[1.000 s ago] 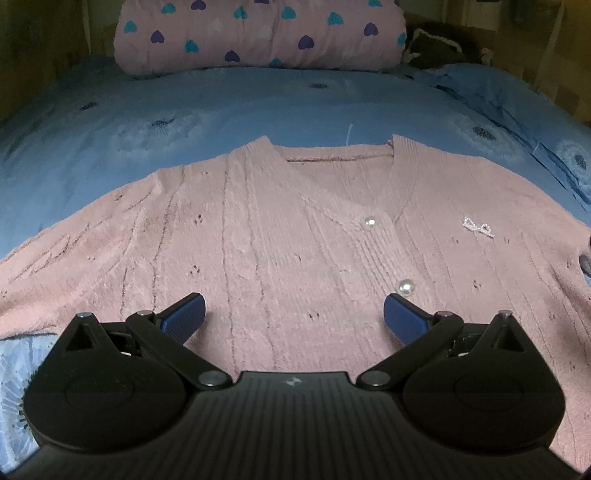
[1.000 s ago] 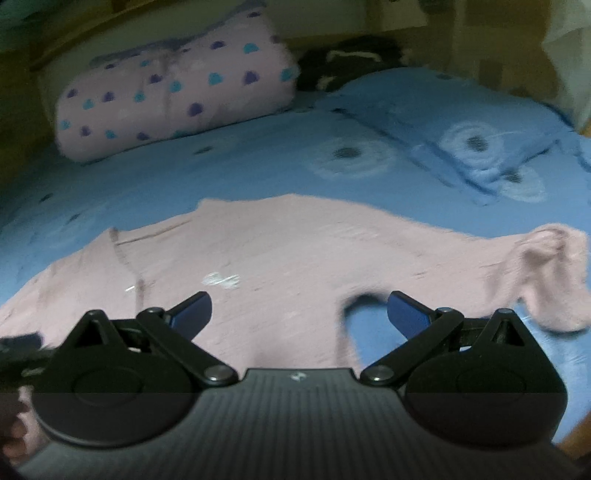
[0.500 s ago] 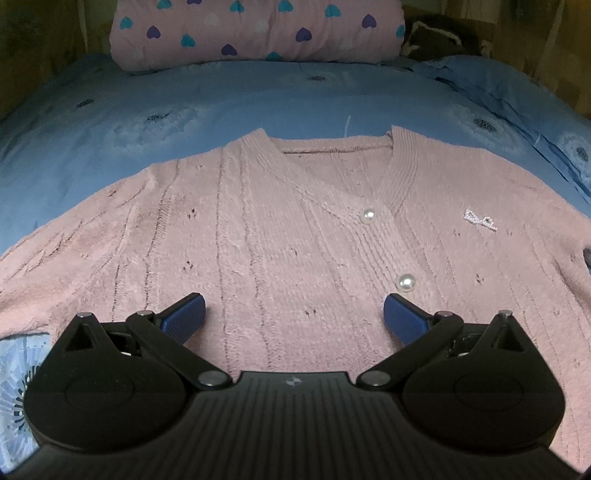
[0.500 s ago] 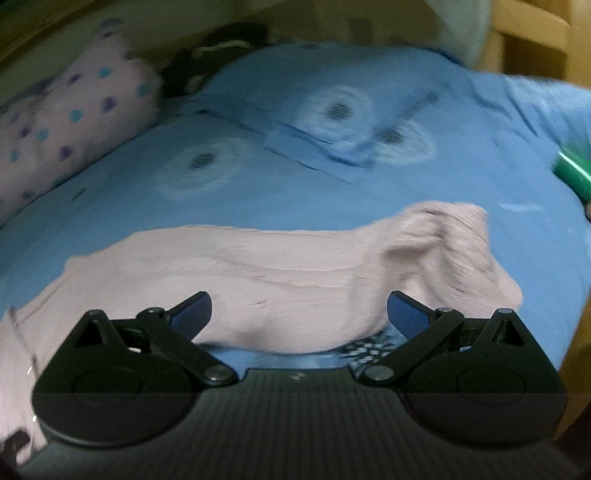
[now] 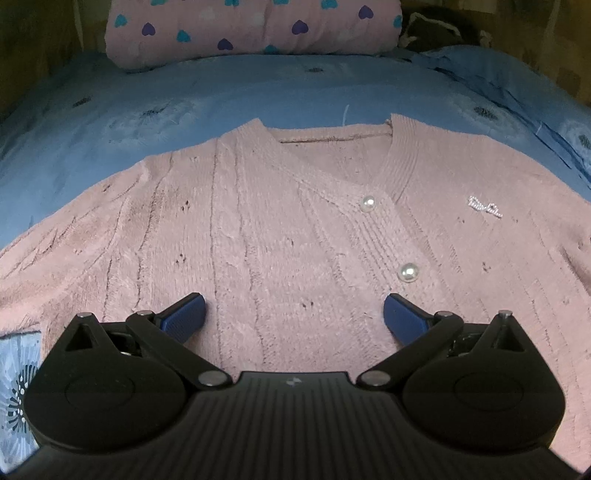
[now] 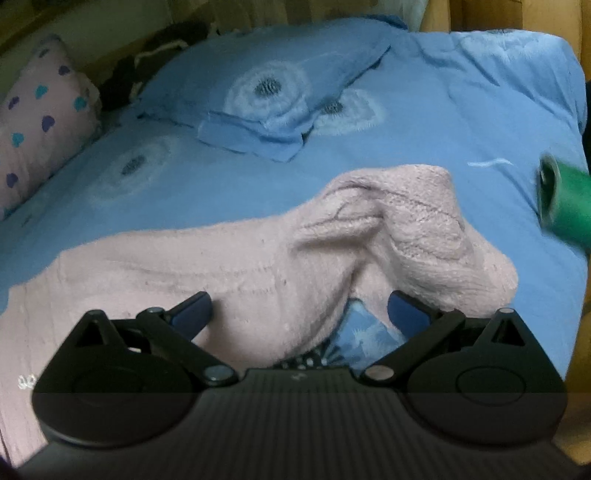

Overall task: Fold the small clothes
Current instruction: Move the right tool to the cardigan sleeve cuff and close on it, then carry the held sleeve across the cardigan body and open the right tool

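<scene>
Lying front-up on the bed, the pink knit cardigan [image 5: 280, 236] is spread flat over the blue flowered sheet [image 5: 229, 96], its V-neck pointing toward the pink heart-print pillow [image 5: 255, 29] at the head of the bed. Two pearl buttons run down its placket: the upper button [image 5: 368, 203] just below the point of the V, the lower button [image 5: 407, 273] nearer the camera. A small sparkly emblem [image 5: 484, 207] sits on the chest panel to the right of the upper button. The left tool [image 5: 293, 314] hovers low over the cardigan's body, its blue fingers [image 5: 184, 314] spread wide with nothing between them; whether they touch the knit cannot be told.

In the right wrist view, the cardigan's sleeve [image 6: 399, 229] stretches out from the body and ends in a rumpled, bunched heap on the sheet. The right tool [image 6: 299, 314] is over that sleeve, fingers also spread wide and gripping nothing, the bunched cuff just beyond its right finger [image 6: 406, 312]. A blue pillow [image 6: 266, 96] with the same flower print lies beyond the sleeve, well apart from it. A blurred green object [image 6: 565, 206] shows at the frame's right edge, past the cuff; what it is cannot be told.
</scene>
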Available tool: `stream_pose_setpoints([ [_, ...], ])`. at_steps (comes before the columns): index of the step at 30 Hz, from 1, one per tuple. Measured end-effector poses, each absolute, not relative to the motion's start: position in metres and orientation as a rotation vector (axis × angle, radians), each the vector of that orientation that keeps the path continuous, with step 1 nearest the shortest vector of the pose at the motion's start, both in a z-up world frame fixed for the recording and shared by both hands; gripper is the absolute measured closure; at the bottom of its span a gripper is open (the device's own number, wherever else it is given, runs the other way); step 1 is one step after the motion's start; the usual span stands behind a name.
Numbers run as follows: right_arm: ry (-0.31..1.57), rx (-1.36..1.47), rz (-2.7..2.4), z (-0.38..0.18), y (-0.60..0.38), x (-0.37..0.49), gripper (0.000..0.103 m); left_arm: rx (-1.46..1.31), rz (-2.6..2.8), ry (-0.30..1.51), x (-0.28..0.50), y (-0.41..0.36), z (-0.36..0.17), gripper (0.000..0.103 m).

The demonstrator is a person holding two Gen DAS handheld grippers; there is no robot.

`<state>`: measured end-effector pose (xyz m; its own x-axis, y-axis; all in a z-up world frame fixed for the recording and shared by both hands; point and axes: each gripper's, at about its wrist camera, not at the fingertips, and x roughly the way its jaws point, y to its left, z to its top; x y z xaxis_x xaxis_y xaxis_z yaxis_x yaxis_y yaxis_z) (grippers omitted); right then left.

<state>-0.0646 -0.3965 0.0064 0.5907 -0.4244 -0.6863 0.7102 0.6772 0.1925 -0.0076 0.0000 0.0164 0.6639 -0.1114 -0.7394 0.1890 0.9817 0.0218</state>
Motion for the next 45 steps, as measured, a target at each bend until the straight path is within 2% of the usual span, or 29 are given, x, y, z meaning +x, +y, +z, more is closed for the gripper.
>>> stream_pose_setpoints([
  [7, 0.616, 0.537, -0.644, 0.007, -0.410, -0.069, 0.000, 0.106, -0.168, 0.823, -0.007, 0.000, 0.014, 0.000],
  [9, 0.597, 0.553, -0.644, 0.008, -0.413, -0.069, 0.004, 0.106, -0.169, 0.823, -0.007, 0.000, 0.014, 0.000],
  [10, 0.589, 0.553, -0.649, 0.009, -0.413, -0.070, 0.011, 0.105, -0.169, 0.823, -0.008, 0.001, 0.015, 0.000],
  [11, 0.581, 0.548, -0.653, 0.010, -0.413, -0.070, 0.023, 0.105, -0.170, 0.824, -0.008, 0.000, 0.015, 0.000],
  [15, 0.555, 0.543, -0.650, 0.012, -0.414, -0.072, 0.051, 0.098, -0.173, 0.829, -0.007, 0.002, 0.017, 0.000],
  [17, 0.539, 0.557, -0.650, 0.012, -0.416, -0.074, 0.071, 0.095, -0.175, 0.832, -0.007, 0.003, 0.018, 0.000],
  [19, 0.524, 0.571, -0.651, 0.013, -0.417, -0.075, 0.085, 0.089, -0.177, 0.834, -0.007, 0.003, 0.019, 0.000],
  [23, 0.472, 0.530, -0.603, 0.025, -0.411, -0.075, 0.088, 0.064, -0.182, 0.836, -0.006, 0.006, 0.023, 0.000],
  [38, 0.343, 0.233, -0.310, 0.111, -0.311, -0.047, 0.089, 0.014, -0.171, 0.821, -0.006, 0.020, 0.033, 0.000],
  [45, 0.355, 0.143, -0.144, 0.116, -0.257, -0.035, 0.089, -0.038, -0.148, 0.814, 0.000, 0.038, 0.043, 0.000],
])
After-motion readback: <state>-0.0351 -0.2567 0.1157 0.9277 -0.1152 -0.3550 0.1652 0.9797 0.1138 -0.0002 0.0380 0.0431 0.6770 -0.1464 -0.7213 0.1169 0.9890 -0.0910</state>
